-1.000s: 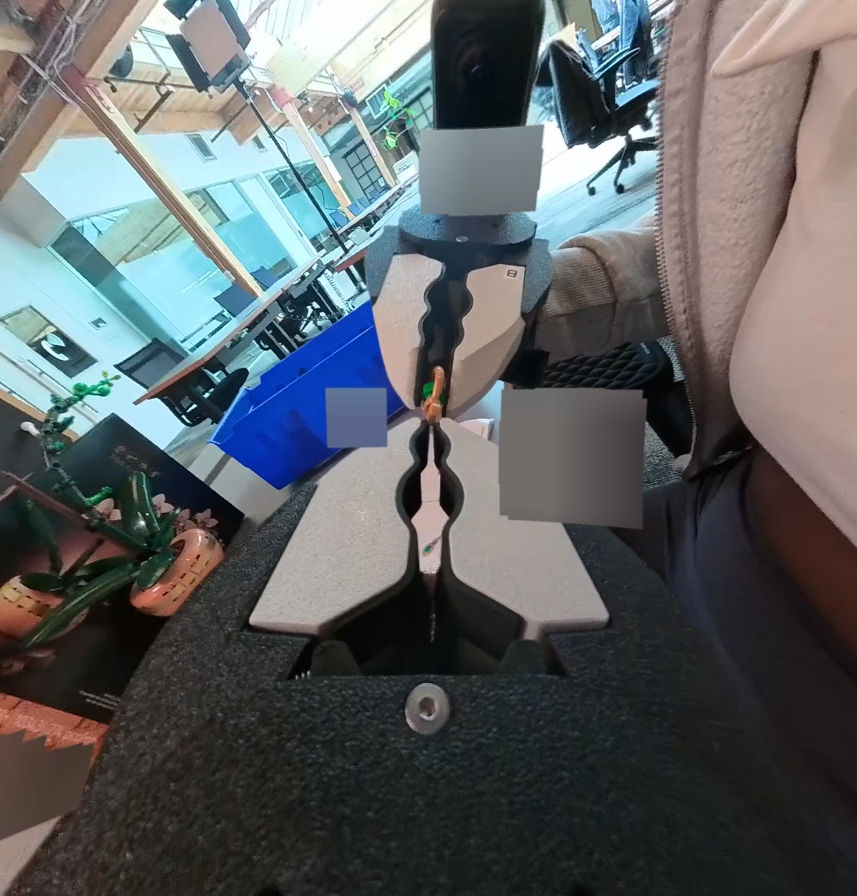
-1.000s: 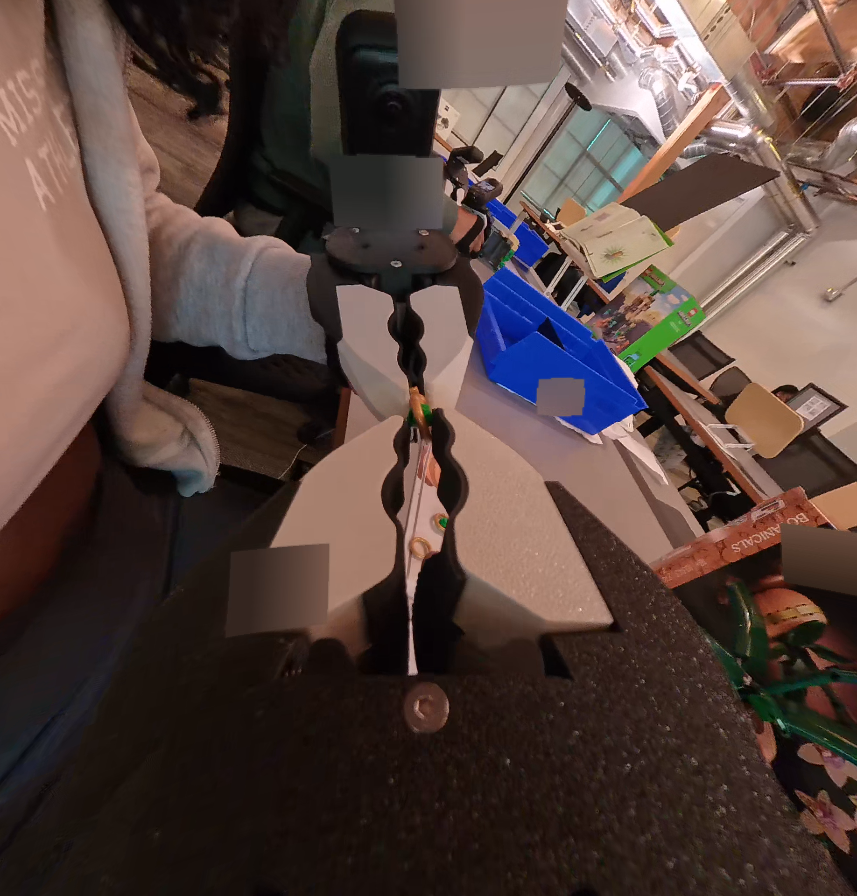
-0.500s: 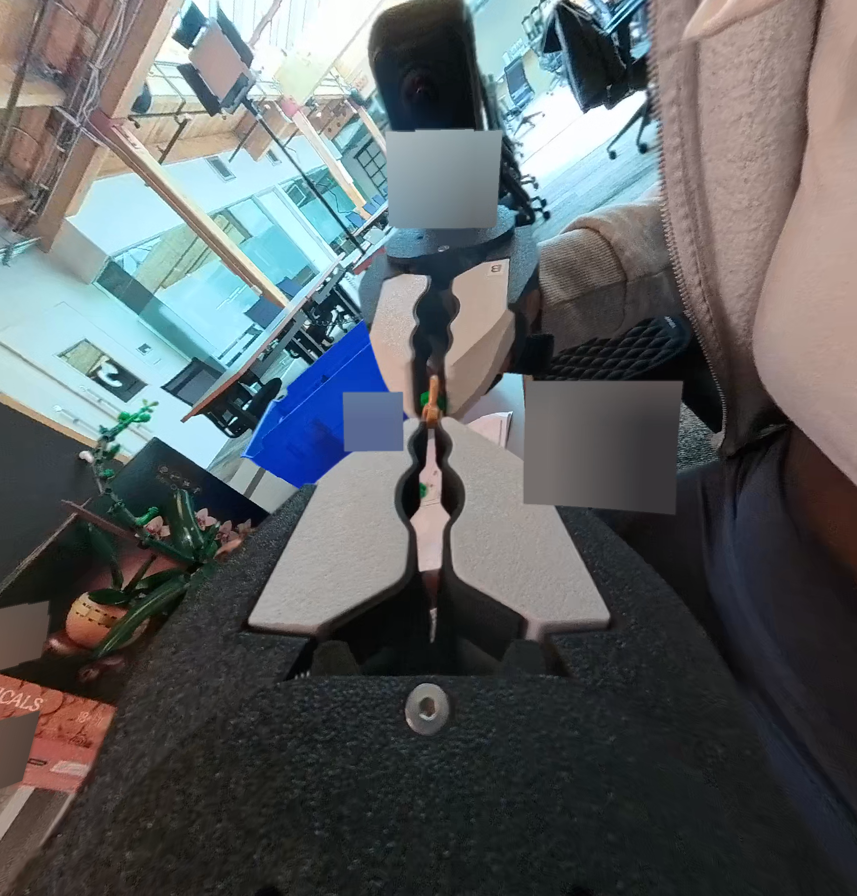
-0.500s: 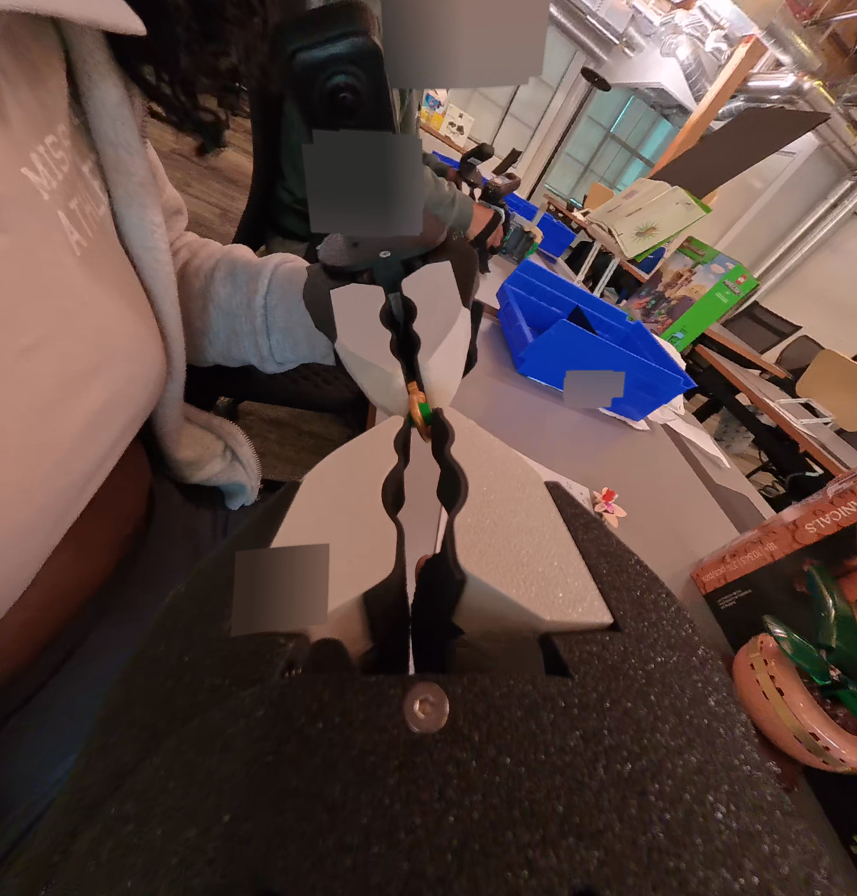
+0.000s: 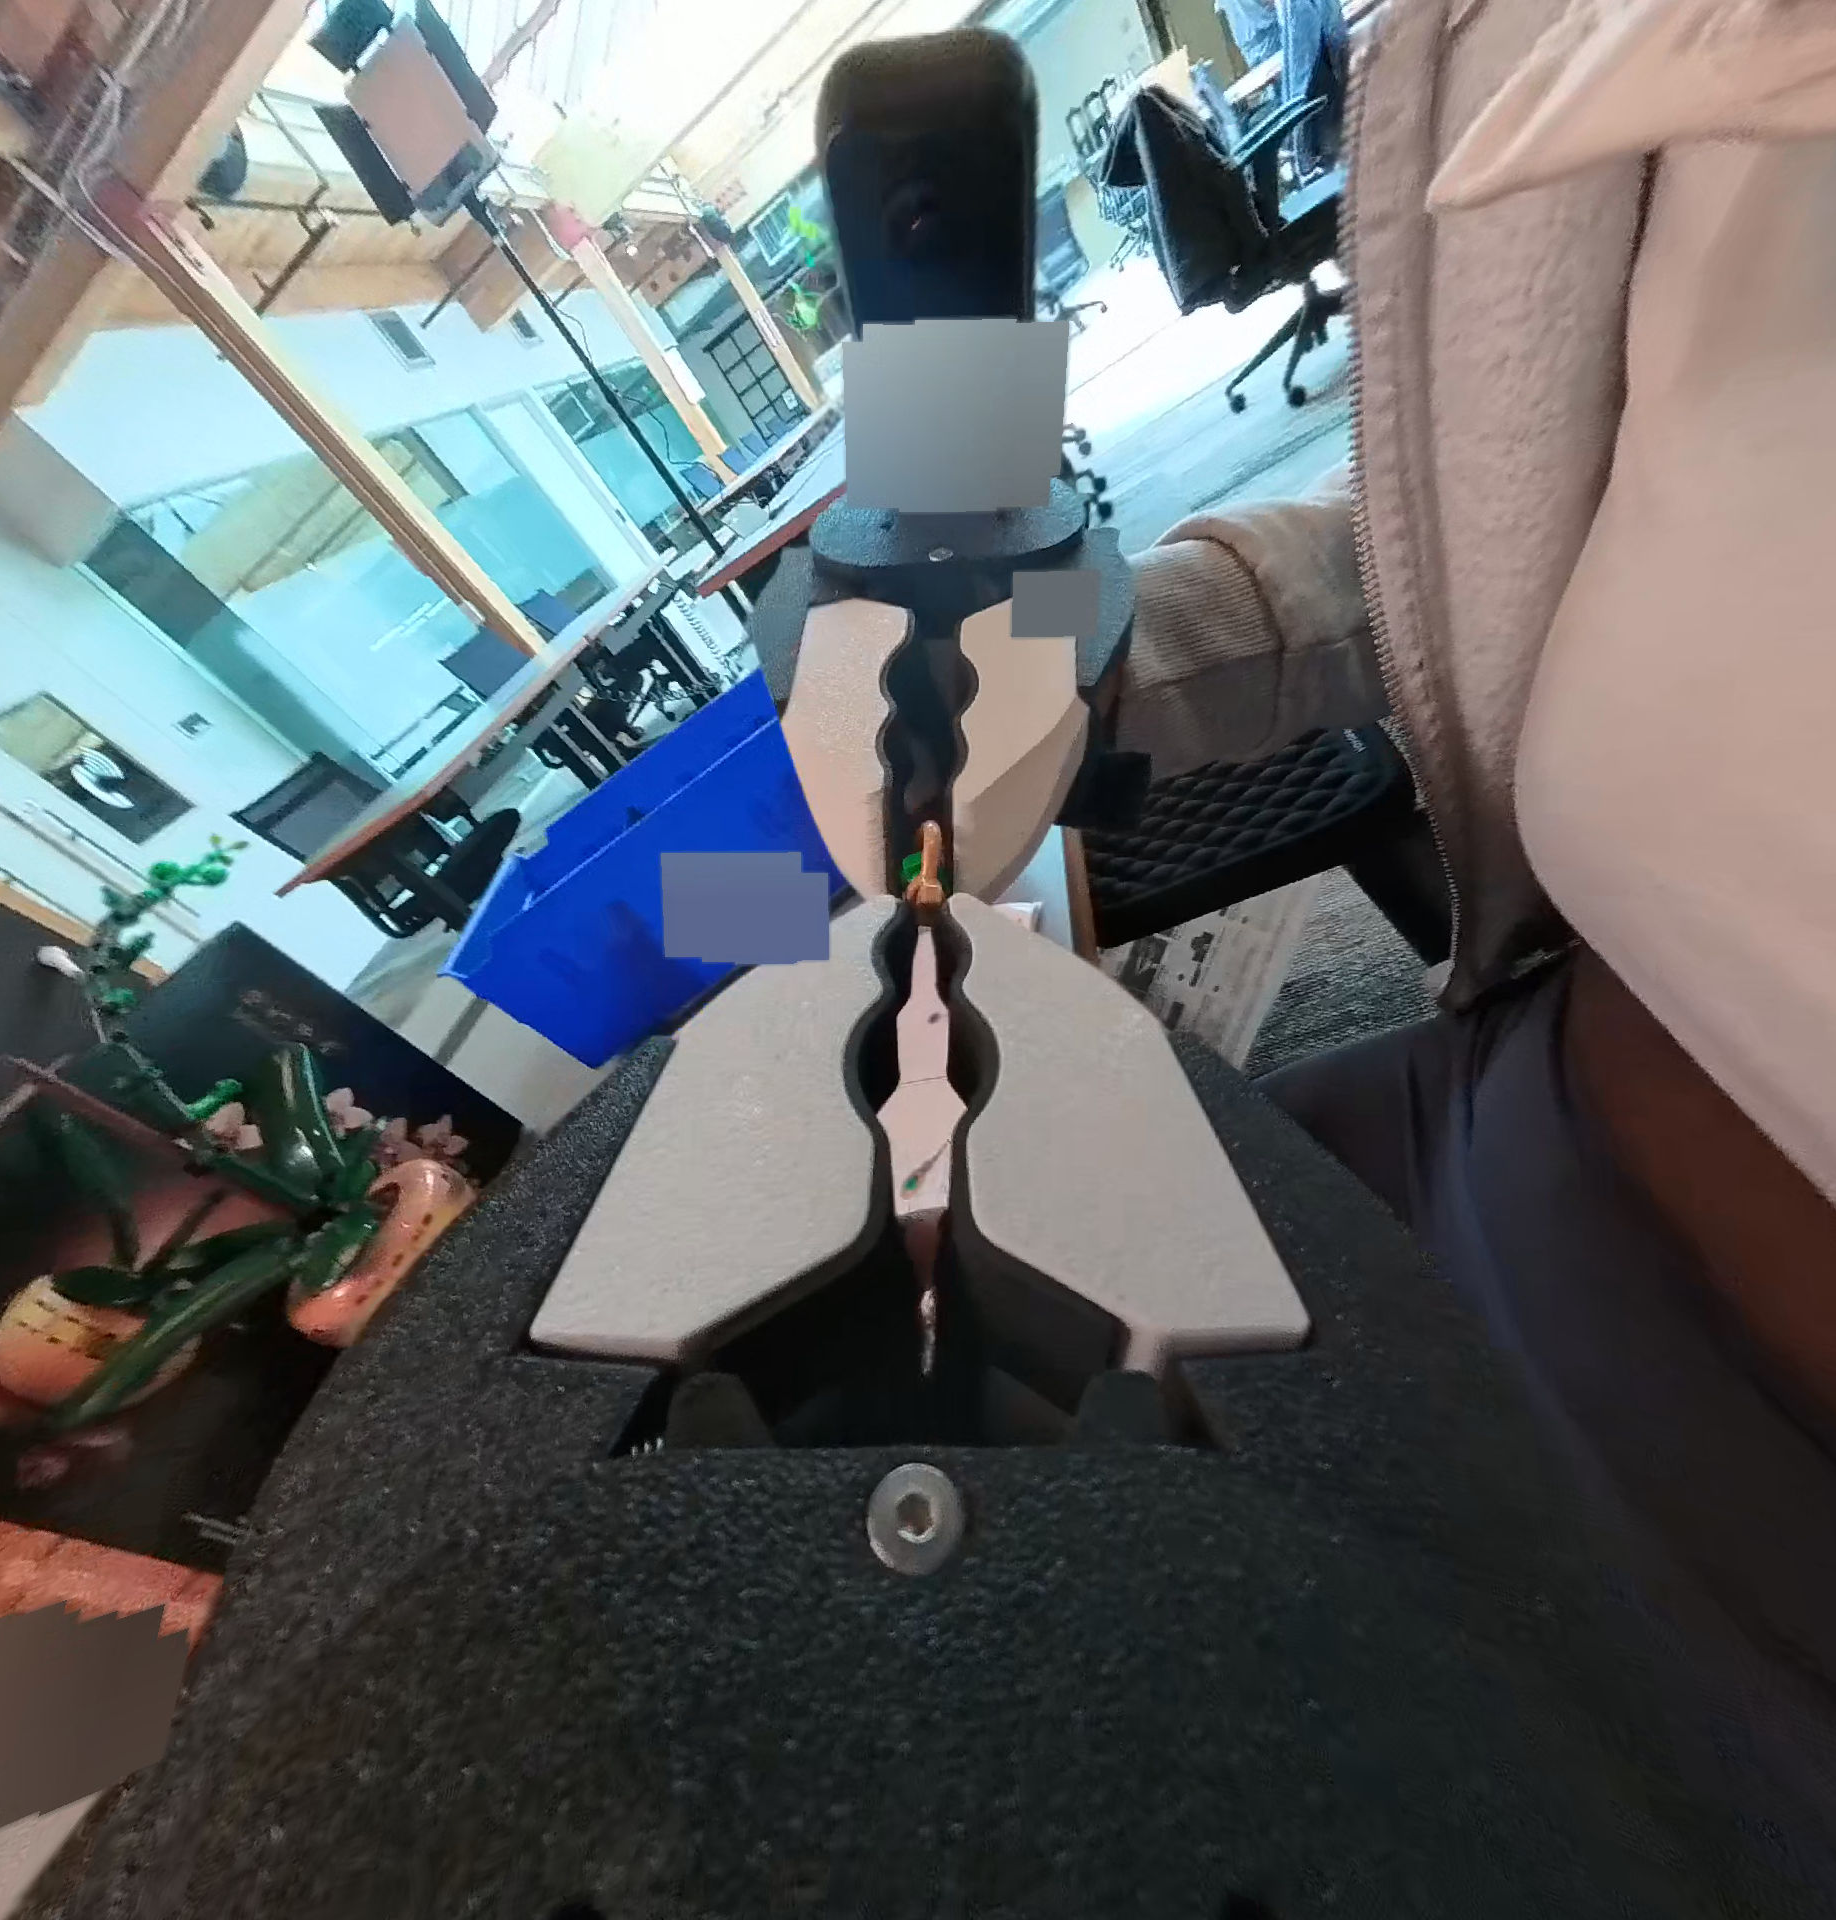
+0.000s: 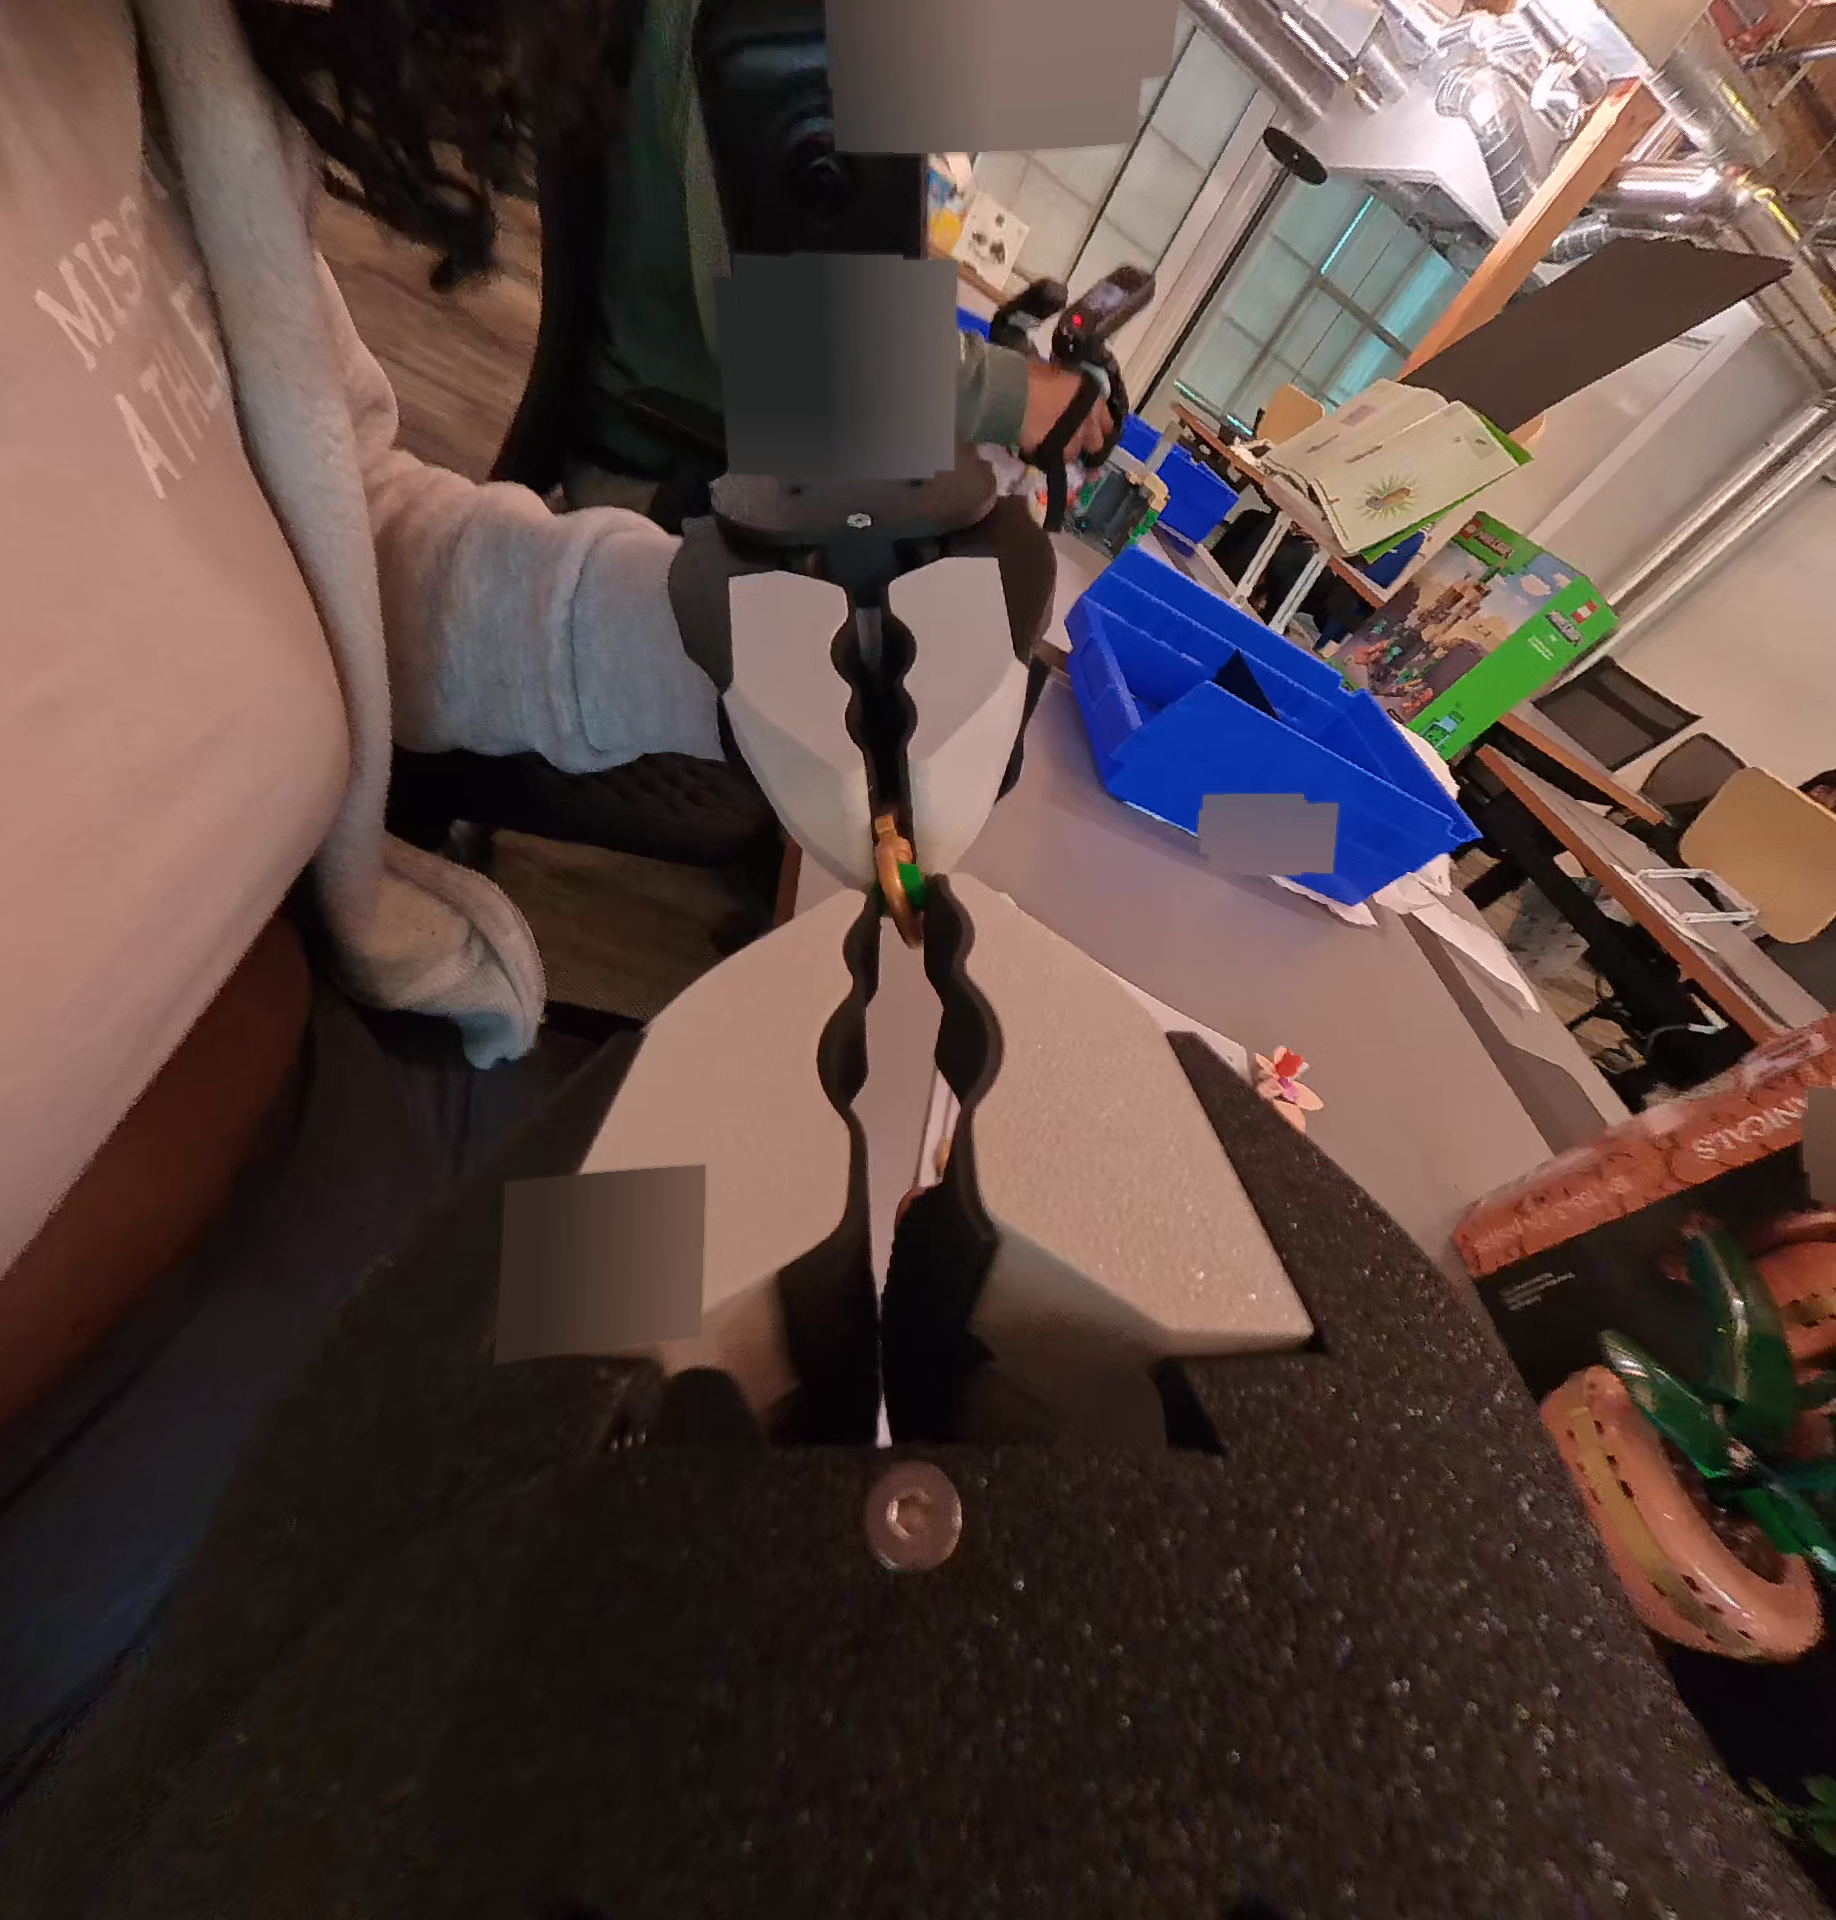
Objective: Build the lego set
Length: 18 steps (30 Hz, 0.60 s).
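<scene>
The two grippers meet tip to tip in mid-air, close to the person's chest and above the near edge of the grey table (image 6: 1205,935). The left gripper (image 5: 926,914) is clenched on a tiny tan lego piece (image 5: 928,868), and the right gripper (image 6: 898,904) pinches the same small cluster from the opposite side, where a gold-tan ring and a green piece (image 6: 901,878) sit together. Which gripper carries which part is too small to tell. These parts look light, rigid and smooth, so they could well twist or pop out of the pads if squeezed off-centre; the safest hold is probably on their flat sides, right at the fingertips, pushing straight along the joining axis. The left wrist view shows the tan peg sticking up between the far tips and the built plant model (image 5: 197,1226) at the left. The right wrist view instead shows the ring shape, the blue bin (image 6: 1257,727) farther right, and a small pink flower piece (image 6: 1283,1075) lying on the table.
</scene>
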{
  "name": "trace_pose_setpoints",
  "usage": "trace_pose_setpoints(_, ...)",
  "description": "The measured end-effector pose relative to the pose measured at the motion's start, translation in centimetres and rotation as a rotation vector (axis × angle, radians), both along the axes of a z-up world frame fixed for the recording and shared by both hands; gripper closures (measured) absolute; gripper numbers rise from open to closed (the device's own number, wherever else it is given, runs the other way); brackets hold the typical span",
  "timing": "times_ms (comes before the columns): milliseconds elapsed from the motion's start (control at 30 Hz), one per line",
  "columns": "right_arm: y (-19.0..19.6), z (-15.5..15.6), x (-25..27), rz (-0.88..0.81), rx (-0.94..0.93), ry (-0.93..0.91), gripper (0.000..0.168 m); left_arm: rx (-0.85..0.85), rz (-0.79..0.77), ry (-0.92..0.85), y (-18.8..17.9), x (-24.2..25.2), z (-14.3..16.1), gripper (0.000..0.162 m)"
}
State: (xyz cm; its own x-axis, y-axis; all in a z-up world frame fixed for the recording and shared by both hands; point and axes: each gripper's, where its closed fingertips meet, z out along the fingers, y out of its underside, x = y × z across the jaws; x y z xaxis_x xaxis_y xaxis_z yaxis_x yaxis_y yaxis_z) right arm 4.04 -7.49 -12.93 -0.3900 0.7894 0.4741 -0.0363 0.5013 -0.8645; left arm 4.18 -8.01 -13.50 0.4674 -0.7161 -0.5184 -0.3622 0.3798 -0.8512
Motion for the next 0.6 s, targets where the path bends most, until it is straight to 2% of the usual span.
trace_pose_setpoints(267, 0.2, 0.0, -0.2, -0.084, 0.284, 0.098, 0.160, -0.218, -0.071, -0.167, 0.2, 0.0, -0.3, 0.159)
trace_pose_setpoints(333, 0.2, 0.1, -0.3, -0.086, 0.290, 0.109, 0.160, -0.229, -0.081, -0.184, 0.2, -0.1, -0.3, 0.159)
trace_pose_setpoints(400, 0.2, 0.5, -0.4, -0.085, 0.246, 0.134, 0.159, -0.217, -0.089, -0.201, 0.1, -0.1, 0.0, 0.159)
trace_pose_setpoints(467, 0.0, 0.6, -0.4, -0.052, 0.099, 0.096, 0.159, -0.158, -0.081, -0.174, 0.0, -0.1, 0.1, 0.159)
trace_pose_setpoints(533, -0.2, 0.7, -0.2, 0.010, -0.066, 0.036, 0.151, -0.112, -0.073, -0.131, -0.1, 0.0, 0.0, 0.159)
trace_pose_setpoints(600, -0.5, 1.2, 0.1, 0.076, -0.168, 0.017, 0.152, -0.085, -0.081, -0.114, -0.3, 0.2, 0.1, 0.159)
